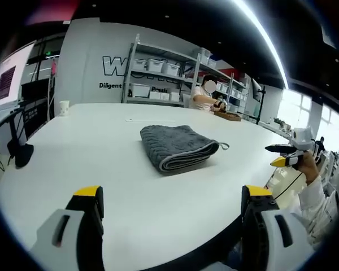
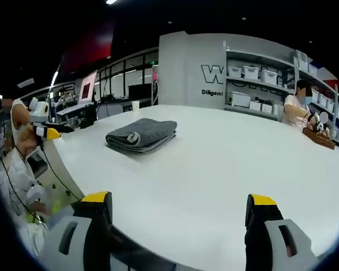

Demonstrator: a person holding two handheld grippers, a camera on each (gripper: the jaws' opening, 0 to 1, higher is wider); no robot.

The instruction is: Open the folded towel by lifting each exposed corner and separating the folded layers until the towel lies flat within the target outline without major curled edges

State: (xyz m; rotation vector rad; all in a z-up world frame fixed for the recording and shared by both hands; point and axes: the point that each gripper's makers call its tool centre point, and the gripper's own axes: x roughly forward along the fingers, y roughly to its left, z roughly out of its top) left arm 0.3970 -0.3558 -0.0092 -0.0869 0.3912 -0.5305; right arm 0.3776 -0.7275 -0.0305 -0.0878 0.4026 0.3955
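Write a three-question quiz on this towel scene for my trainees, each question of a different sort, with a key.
1. True or false: the grey towel is already spread flat on the white table.
2. Multiple choice: the left gripper is A) clamped on the towel, B) open and clear of the towel, C) resting on a shelf.
3. Fill in: in the left gripper view, a small ____ sticks out from the towel's side toward the right gripper.

Key
1. False; it lies folded in layers.
2. B.
3. Loop.
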